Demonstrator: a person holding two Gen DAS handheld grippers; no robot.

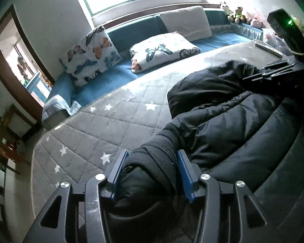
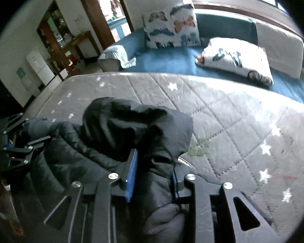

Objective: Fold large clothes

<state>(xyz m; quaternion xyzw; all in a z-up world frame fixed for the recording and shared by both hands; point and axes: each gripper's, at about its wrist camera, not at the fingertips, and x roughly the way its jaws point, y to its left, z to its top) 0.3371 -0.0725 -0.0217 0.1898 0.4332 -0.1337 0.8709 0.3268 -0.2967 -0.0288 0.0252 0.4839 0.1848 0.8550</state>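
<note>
A black padded jacket (image 1: pixel 229 125) lies bunched on a grey star-patterned quilted mat (image 1: pixel 111 125). My left gripper (image 1: pixel 151 160) is shut on a thick fold of the jacket near its cuffed end. My right gripper (image 2: pixel 155 168) is shut on another bunched part of the jacket (image 2: pixel 131 129), with the hood-like fold hanging over its fingers. The right gripper also shows in the left wrist view (image 1: pixel 273 73) at the far side of the jacket. The left gripper shows in the right wrist view (image 2: pixel 26 135) at the left.
Beyond the mat (image 2: pixel 223 109) is a blue sofa (image 1: pixel 103 81) with butterfly cushions (image 1: pixel 91 56) and a white pillow (image 1: pixel 186 22). Soft toys (image 1: pixel 237 14) sit by the window. A doorway (image 1: pixel 20 60) and wooden shelves (image 2: pixel 58 40) are on the left.
</note>
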